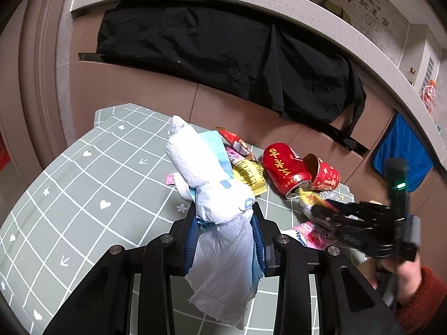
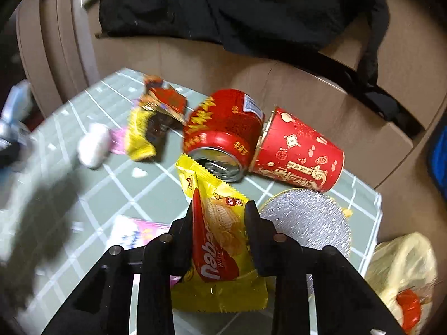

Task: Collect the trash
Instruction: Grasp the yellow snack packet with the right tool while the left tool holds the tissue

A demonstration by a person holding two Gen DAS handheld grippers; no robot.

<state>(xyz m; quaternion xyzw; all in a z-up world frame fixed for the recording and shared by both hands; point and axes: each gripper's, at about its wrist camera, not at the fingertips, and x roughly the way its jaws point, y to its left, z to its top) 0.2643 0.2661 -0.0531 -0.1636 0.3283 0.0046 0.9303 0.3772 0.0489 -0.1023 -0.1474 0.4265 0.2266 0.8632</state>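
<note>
My left gripper [image 1: 225,215] is shut on a crumpled white and blue plastic wrapper [image 1: 206,178] and holds it above the green checked table [image 1: 83,195]. My right gripper [image 2: 220,209] is shut on a yellow Nabati wafer wrapper [image 2: 220,240]; this gripper shows in the left wrist view [image 1: 315,209]. On the table lie a red can [image 2: 223,134] on its side, a red paper cup [image 2: 301,153] on its side, a yellow wrapper [image 2: 139,136], a red snack wrapper [image 2: 167,100], a white wad [image 2: 93,145], a pink packet [image 2: 139,234] and a silver disc [image 2: 307,220].
A black jacket [image 1: 223,53] hangs over the brown cabinet behind the table. A blue cloth [image 1: 402,150] hangs at the right. A yellowish plastic bag [image 2: 402,273] with something orange in it sits off the table's right edge.
</note>
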